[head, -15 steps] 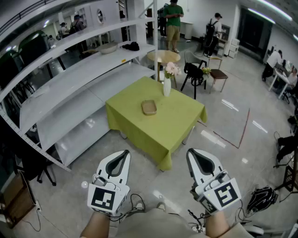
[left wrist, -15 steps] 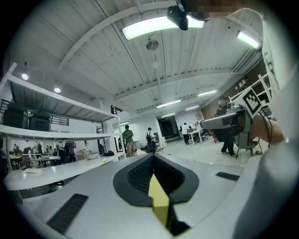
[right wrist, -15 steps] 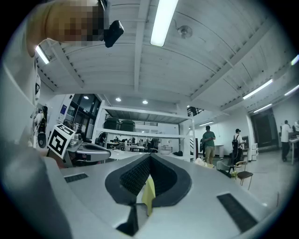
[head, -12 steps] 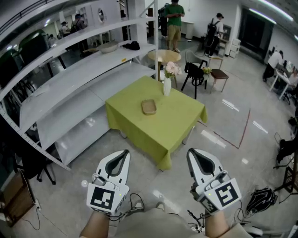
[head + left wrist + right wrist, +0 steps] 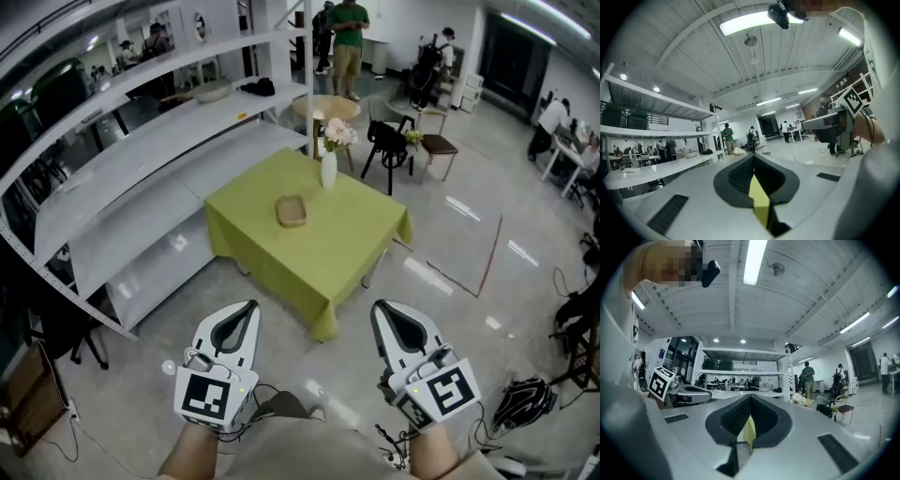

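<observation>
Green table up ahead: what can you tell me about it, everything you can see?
The table is square-topped and draped in a yellow-green cloth that hangs down its sides, one corner pointing toward the person. It stands on the shiny grey floor beside long white shelves. On it rest a white vase of pale flowers near the far edge and a flat brown tray near the middle.

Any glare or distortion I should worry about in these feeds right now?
Head view: evenly lit, fisheye bends the shelves, light streaks glare on the floor. Left gripper view: ceiling lamp blown out, corners vignetted black. Right gripper view: strip light overexposed too, background reasonably sharp.
</observation>
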Available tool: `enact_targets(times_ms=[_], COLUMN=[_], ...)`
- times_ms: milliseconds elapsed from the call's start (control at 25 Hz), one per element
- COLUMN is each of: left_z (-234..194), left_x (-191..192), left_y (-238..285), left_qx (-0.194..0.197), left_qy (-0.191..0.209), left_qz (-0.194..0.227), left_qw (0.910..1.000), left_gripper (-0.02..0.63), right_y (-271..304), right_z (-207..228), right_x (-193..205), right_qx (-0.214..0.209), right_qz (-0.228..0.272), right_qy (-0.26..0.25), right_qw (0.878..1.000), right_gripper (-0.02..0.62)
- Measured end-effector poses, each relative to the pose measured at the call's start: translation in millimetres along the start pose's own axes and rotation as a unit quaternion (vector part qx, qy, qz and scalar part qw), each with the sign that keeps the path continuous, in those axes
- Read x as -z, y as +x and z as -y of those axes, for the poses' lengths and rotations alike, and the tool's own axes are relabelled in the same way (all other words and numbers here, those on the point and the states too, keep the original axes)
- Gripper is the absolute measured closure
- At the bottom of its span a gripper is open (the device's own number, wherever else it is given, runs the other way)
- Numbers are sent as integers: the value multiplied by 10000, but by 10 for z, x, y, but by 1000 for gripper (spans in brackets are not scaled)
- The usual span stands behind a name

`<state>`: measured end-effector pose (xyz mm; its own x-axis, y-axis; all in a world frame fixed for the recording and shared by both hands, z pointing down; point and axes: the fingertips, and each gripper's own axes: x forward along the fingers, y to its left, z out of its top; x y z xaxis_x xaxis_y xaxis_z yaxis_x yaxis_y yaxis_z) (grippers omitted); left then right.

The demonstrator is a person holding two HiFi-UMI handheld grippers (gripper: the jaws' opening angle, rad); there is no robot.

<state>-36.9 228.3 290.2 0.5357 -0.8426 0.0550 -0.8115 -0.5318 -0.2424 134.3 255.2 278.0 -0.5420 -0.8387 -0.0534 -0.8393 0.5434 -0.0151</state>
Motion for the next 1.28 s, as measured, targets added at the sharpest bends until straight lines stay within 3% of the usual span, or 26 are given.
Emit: enact_targets(times_ms=[680, 1280], left_z=[-188, -1006], left_x=[232, 573], left_y=[411, 1235], left_qx=[-294, -221], left_qy=[-101, -143], left_qz=[12, -279], left_qw=[9995, 9993], left_gripper=[600, 600], right_y=[452, 1676], right_z=[377, 764], right_x=[219, 445], right_qx=[-167, -229], right_qz=[-51, -390], right_qy=[-100, -51], right_qw=[9998, 9990], right_gripper=[589, 589])
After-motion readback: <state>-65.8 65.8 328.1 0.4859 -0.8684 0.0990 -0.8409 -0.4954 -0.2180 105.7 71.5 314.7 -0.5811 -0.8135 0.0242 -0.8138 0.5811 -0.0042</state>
